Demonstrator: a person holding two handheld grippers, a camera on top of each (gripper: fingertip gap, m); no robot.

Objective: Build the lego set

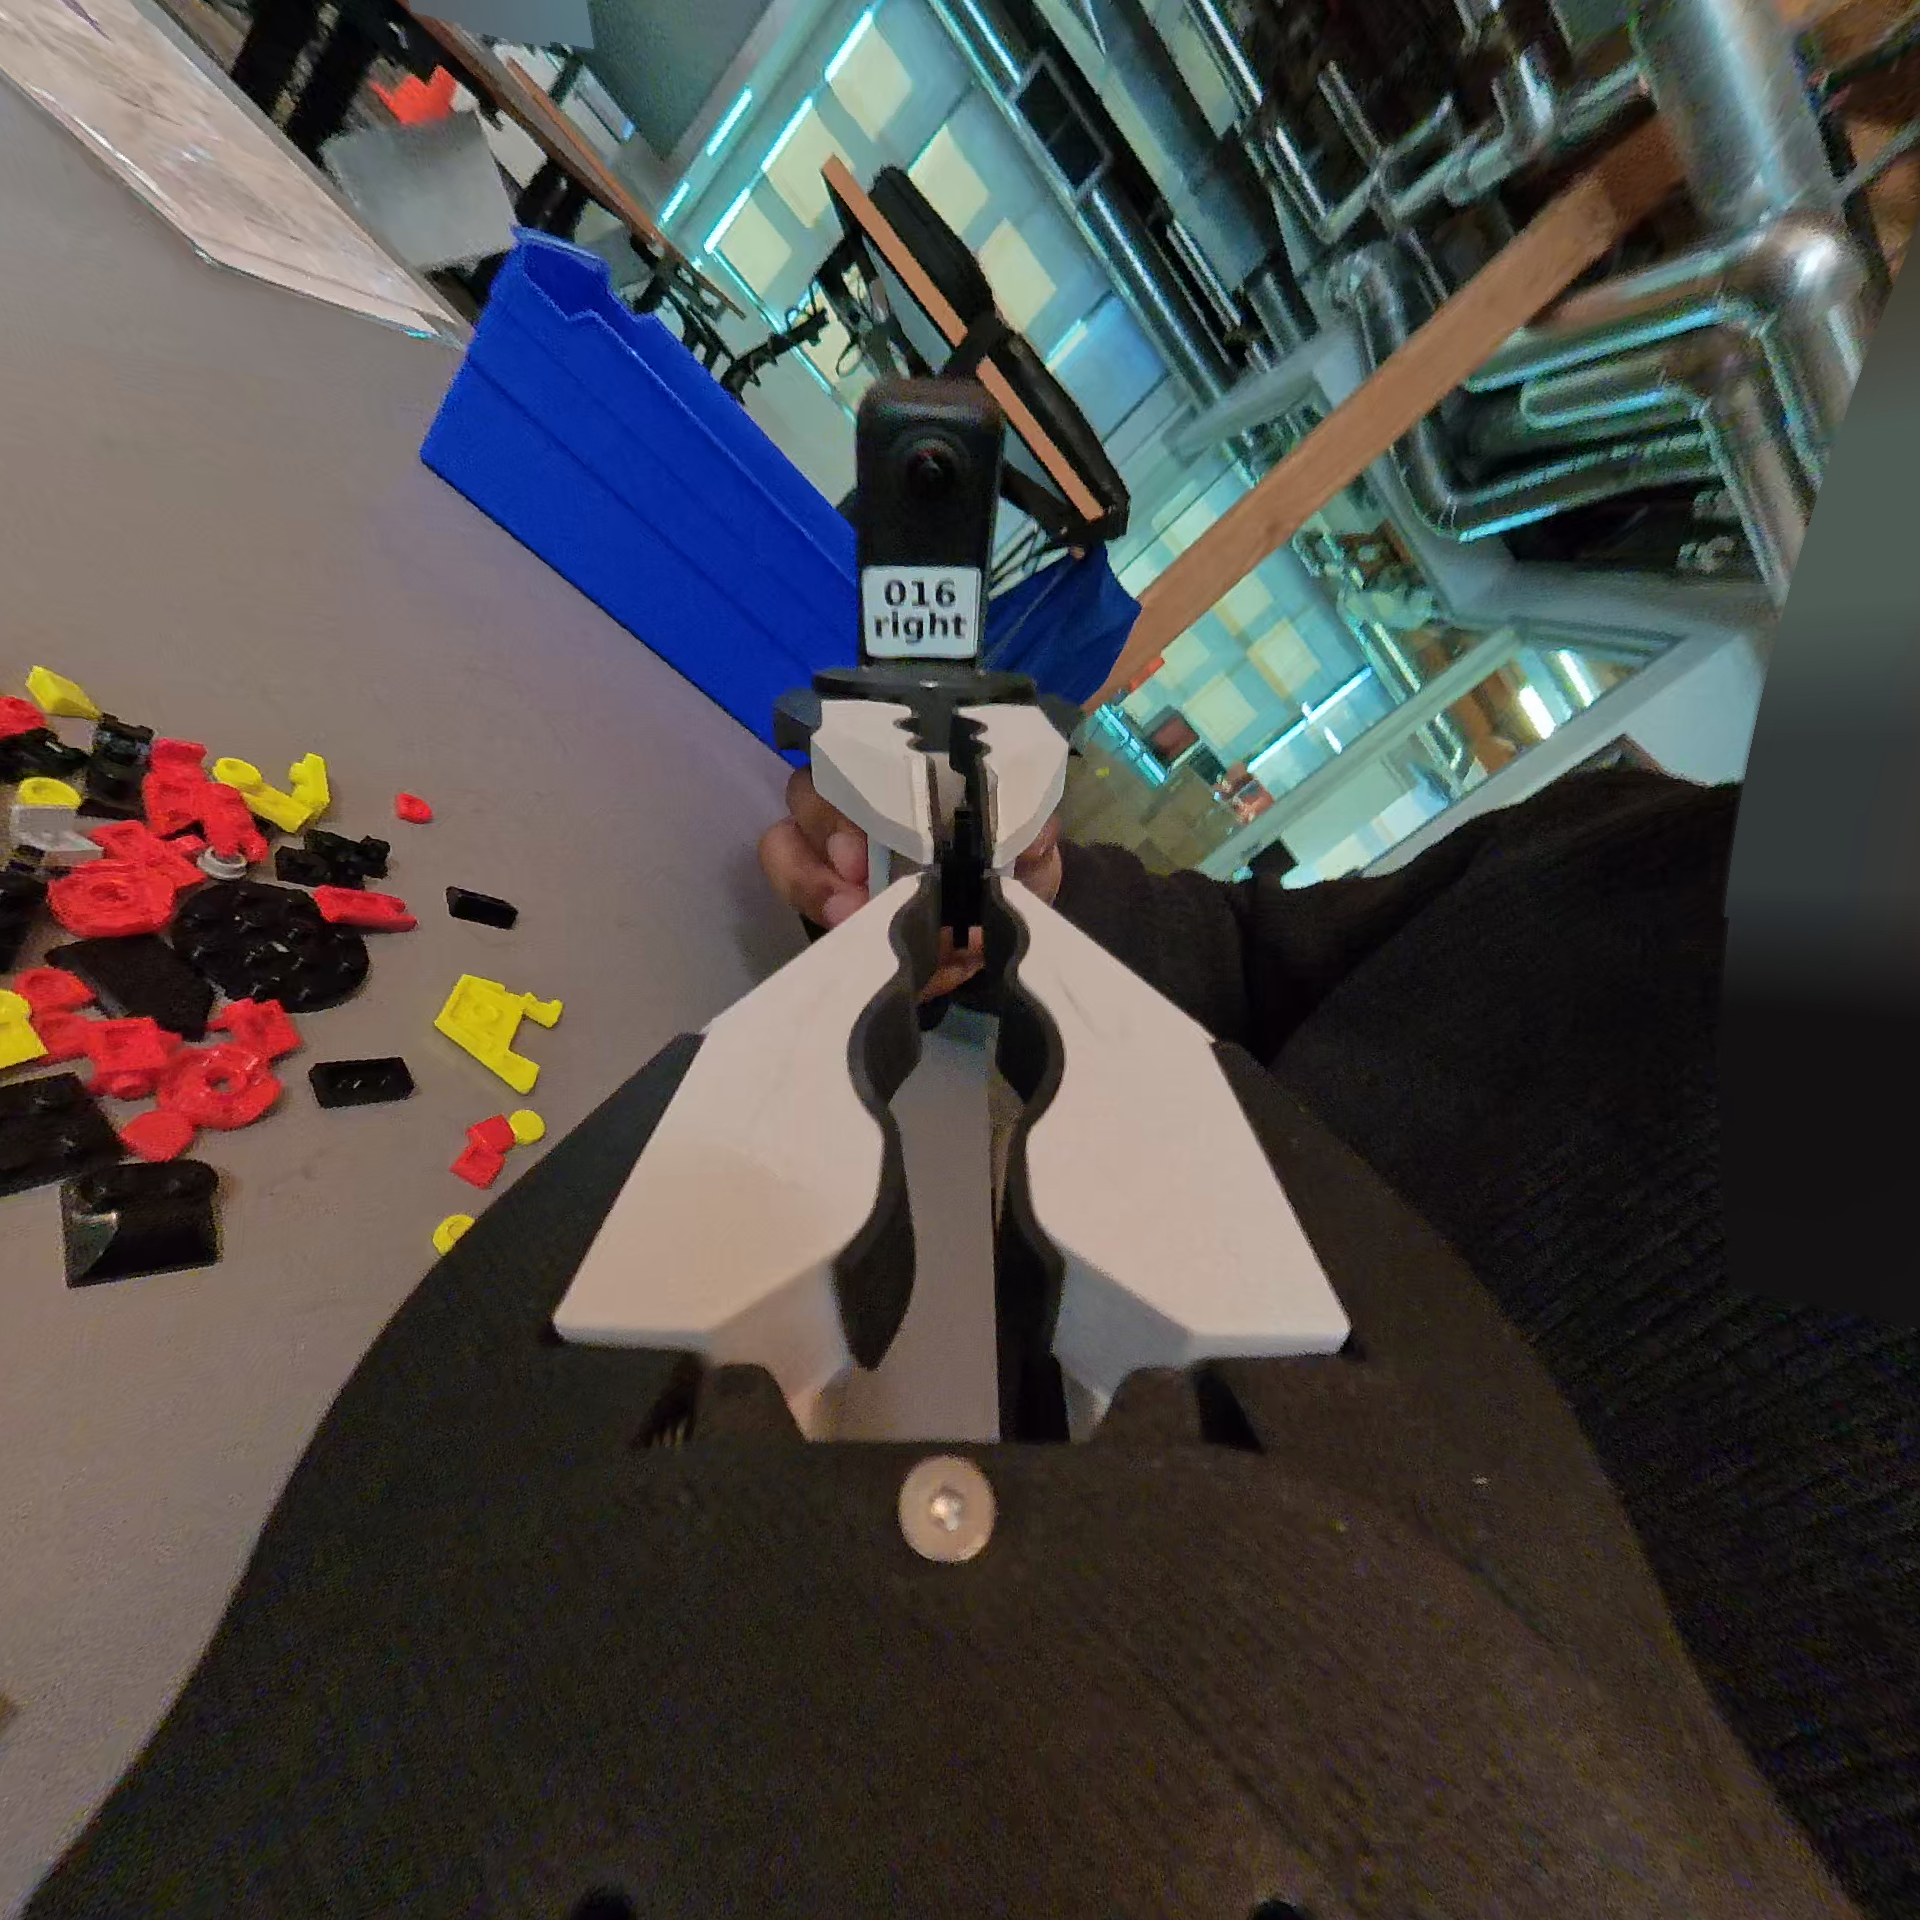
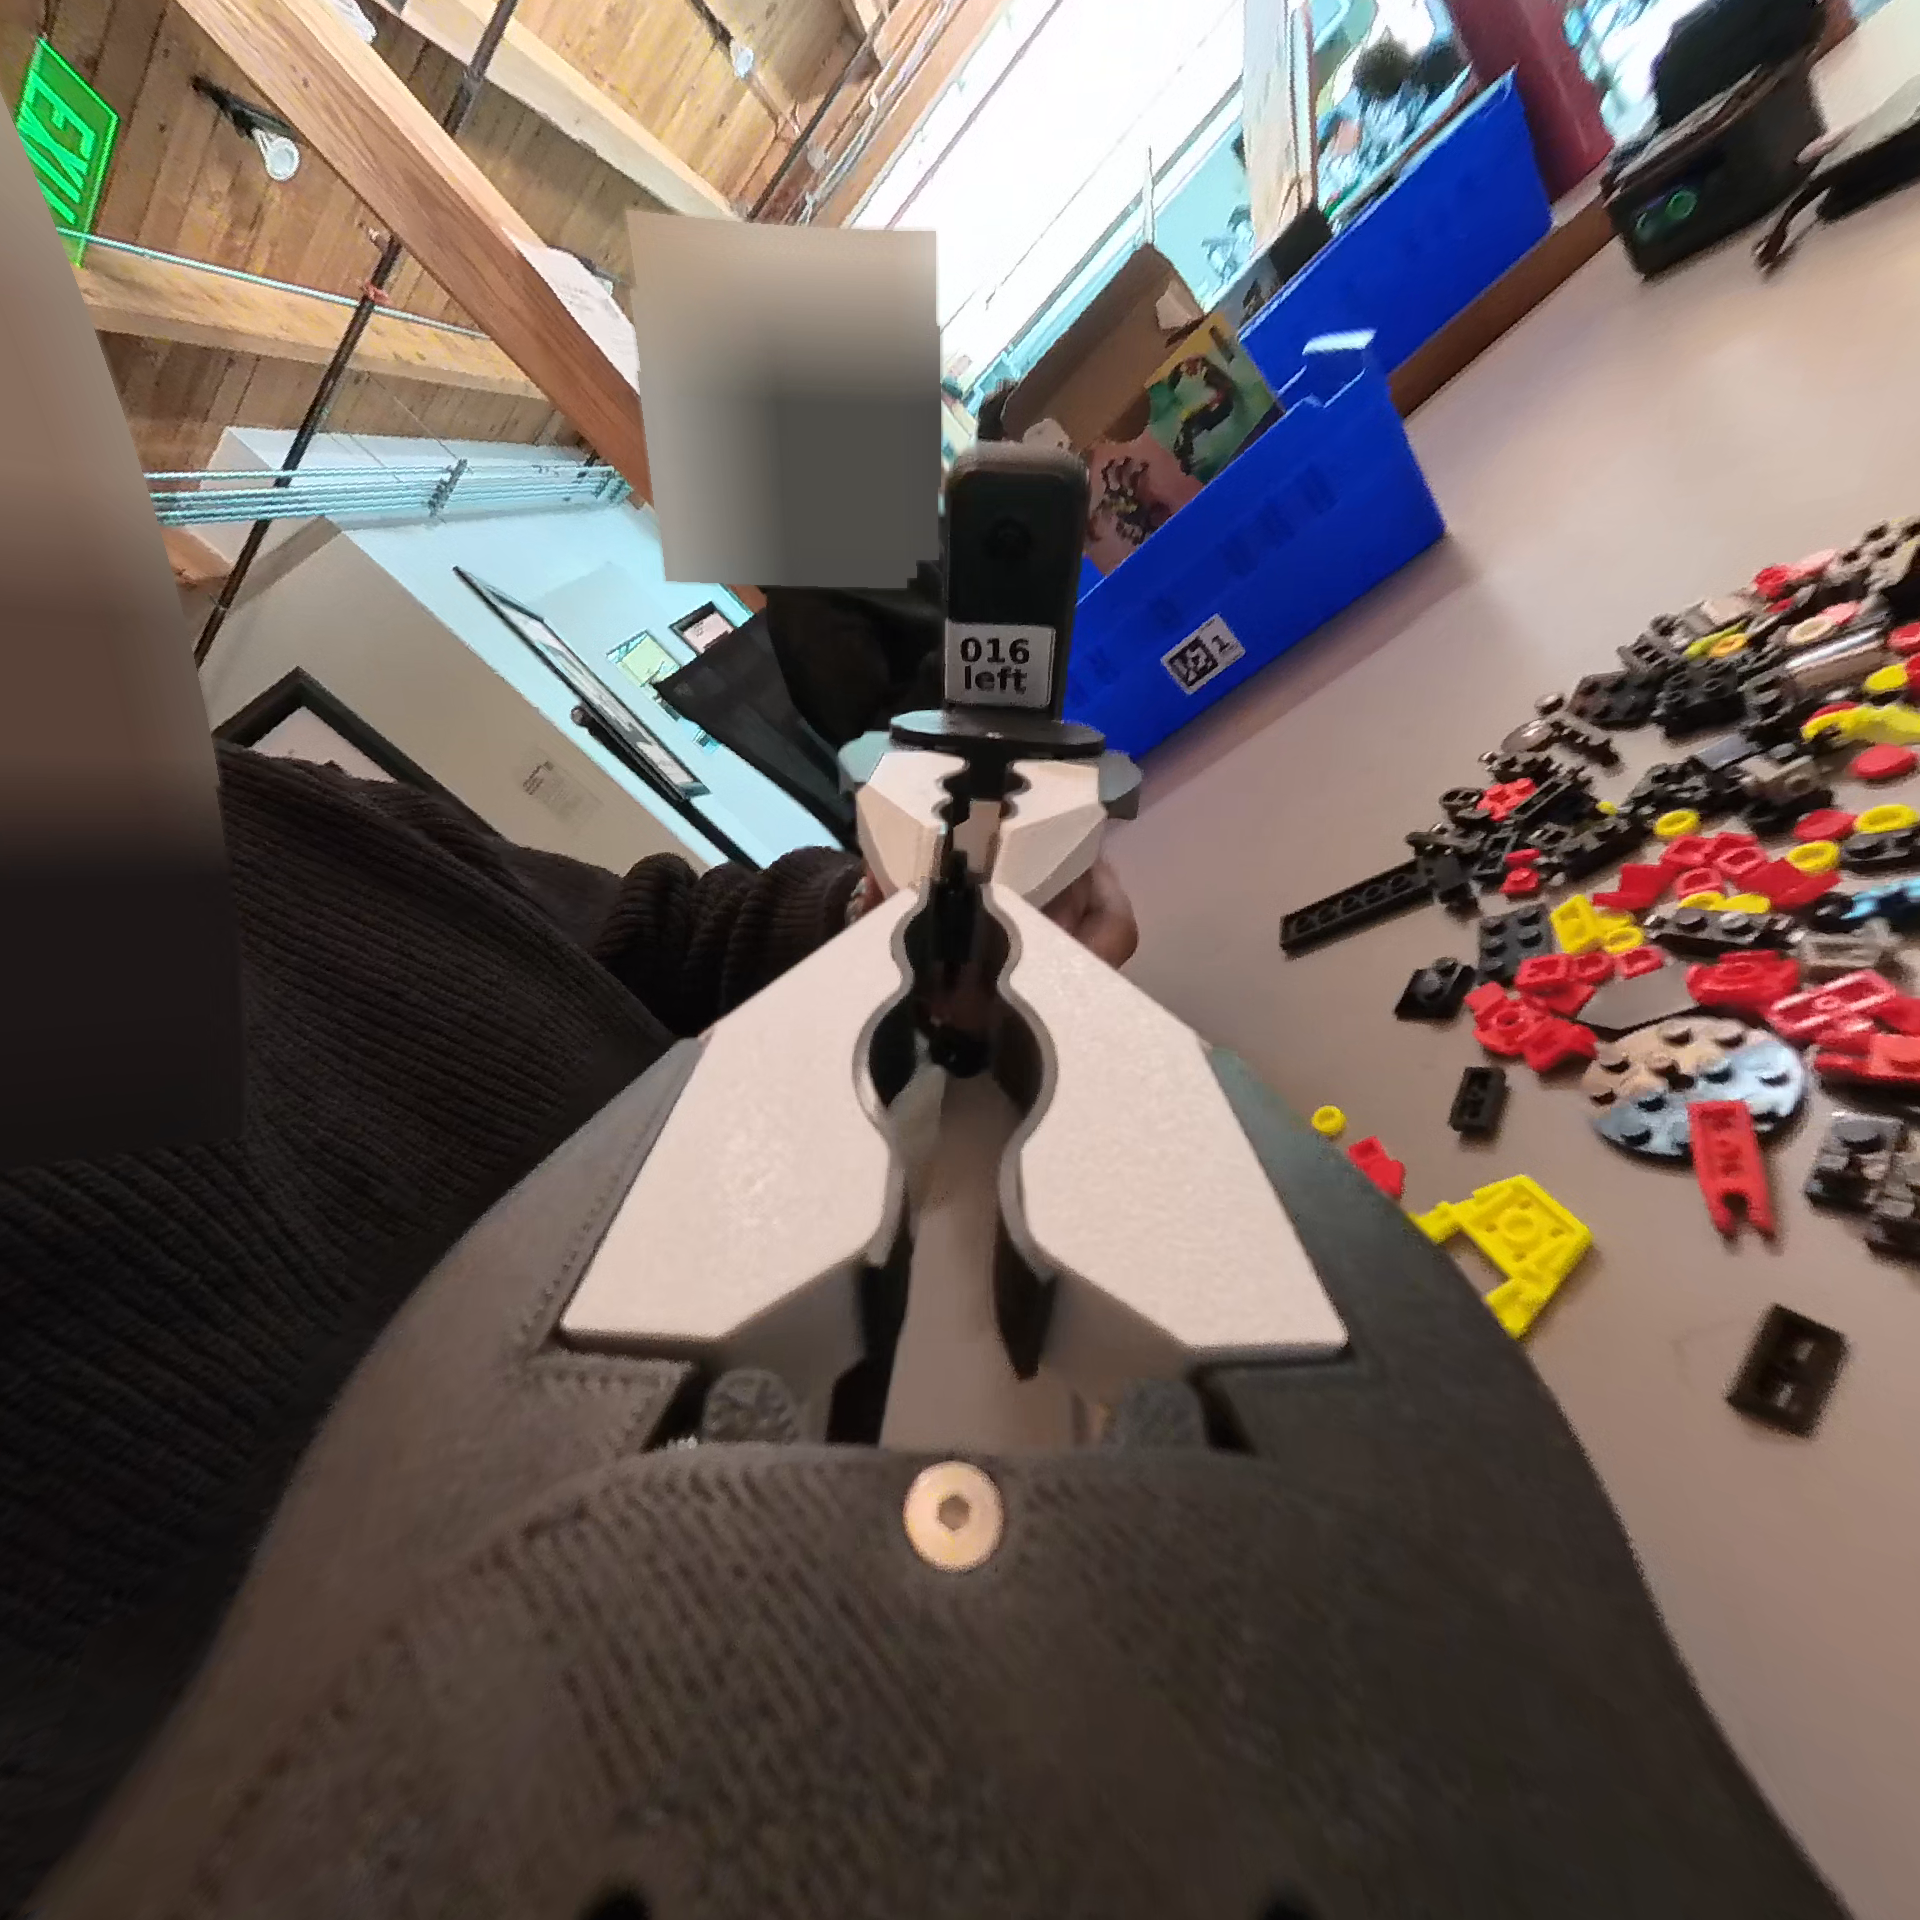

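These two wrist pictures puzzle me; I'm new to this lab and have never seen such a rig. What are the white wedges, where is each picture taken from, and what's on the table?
No robot here: a person holds a hand tool in each hand. The white wedges are each tool's two fingers, seen by a camera on the tool. The left gripper and the right gripper face each other tip to tip, raised above the grey table. Both pinch a small black lego assembly between them. Loose red, yellow and black lego pieces lie scattered on the table, with a blue bin behind them.
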